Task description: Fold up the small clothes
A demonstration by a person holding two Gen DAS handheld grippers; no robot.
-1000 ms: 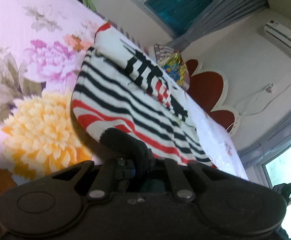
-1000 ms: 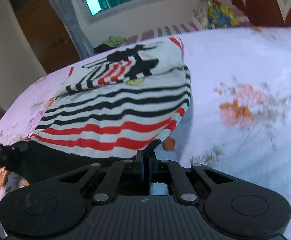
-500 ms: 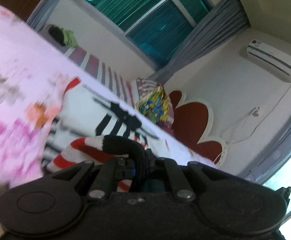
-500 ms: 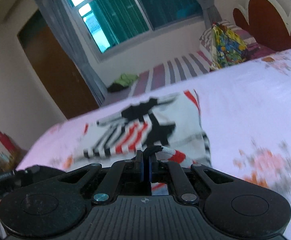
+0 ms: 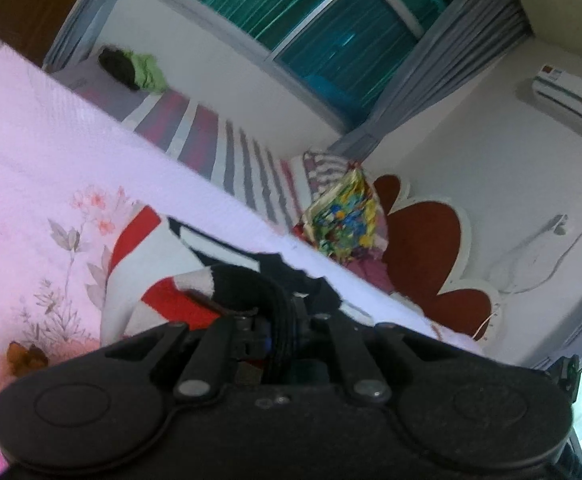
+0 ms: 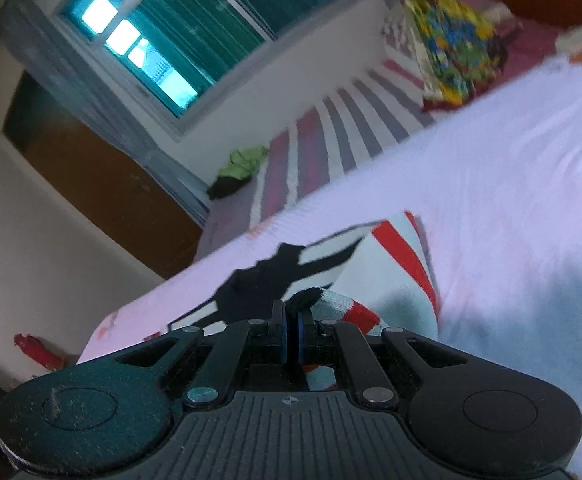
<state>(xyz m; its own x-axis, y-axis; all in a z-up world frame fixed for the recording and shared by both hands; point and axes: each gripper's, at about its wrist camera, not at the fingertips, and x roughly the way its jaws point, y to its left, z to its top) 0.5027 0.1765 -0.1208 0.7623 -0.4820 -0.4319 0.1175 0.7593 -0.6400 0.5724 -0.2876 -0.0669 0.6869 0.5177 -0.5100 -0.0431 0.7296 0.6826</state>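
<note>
- You have one garment (image 5: 159, 276) in play: a small striped knit in white, red and black, lying on the floral bedsheet (image 5: 31, 168) directly ahead of both sets of fingers, with its near edge lifted off the sheet.
- Your left gripper (image 5: 281, 330) is clamped on that near edge; a black band of the knit bunches up and over its fingertips, red and white stripes just to their left.
- Your right gripper (image 6: 291, 330) is also pinched tight on the garment (image 6: 391, 264); a black-and-white ribbed edge with a red stripe pokes out just past and to the right of its blue pads.
- That makes two grippers, each holding one corner of the same piece.
- Beyond the fingers, the flat part of the garment shows a black printed figure and one red diagonal stripe.
- Both grippers point slightly downward across the bed, and each view is tilted, the right one rolled more strongly.
- Farther out, past the garment, you see one striped mattress (image 5: 195, 132), one colourful pillow (image 5: 345, 216), one dark red headboard (image 5: 431, 248), one green-and-black heap of cloth (image 6: 239, 170) and one teal window (image 6: 195, 24).
- One air conditioner (image 5: 571, 96) hangs on the wall to the right of your left fingers.
</note>
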